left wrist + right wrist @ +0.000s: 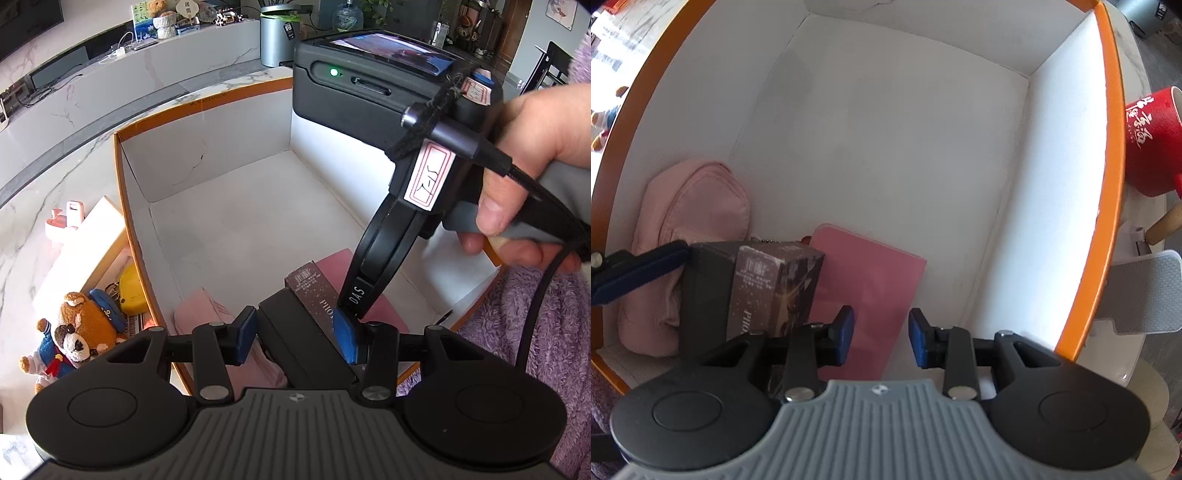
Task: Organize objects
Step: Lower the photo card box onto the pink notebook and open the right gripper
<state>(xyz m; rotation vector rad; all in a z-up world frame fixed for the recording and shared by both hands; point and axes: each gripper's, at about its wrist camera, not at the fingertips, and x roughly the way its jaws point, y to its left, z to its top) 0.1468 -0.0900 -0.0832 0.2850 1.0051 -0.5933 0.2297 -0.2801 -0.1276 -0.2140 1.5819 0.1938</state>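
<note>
A large white box with an orange rim (207, 107) (1110, 110) holds a pink pouch (690, 210), a pink notebook (871, 273) and a dark starry carton (775, 280) (314, 291) next to a black box (295, 332). My left gripper (297, 334) is open, its jaws on either side of the black box and carton inside the white box; whether the pads touch them I cannot tell. My right gripper (881, 338) is open and empty, low over the pink notebook. In the left wrist view, the right gripper's body (391, 236) leans in from the right.
A teddy bear (77, 328), a yellow object (133, 291) and a pink charger (66, 218) lie on the marble table left of the box. A red mug (1152, 140) and a grey pad (1141, 291) sit to its right.
</note>
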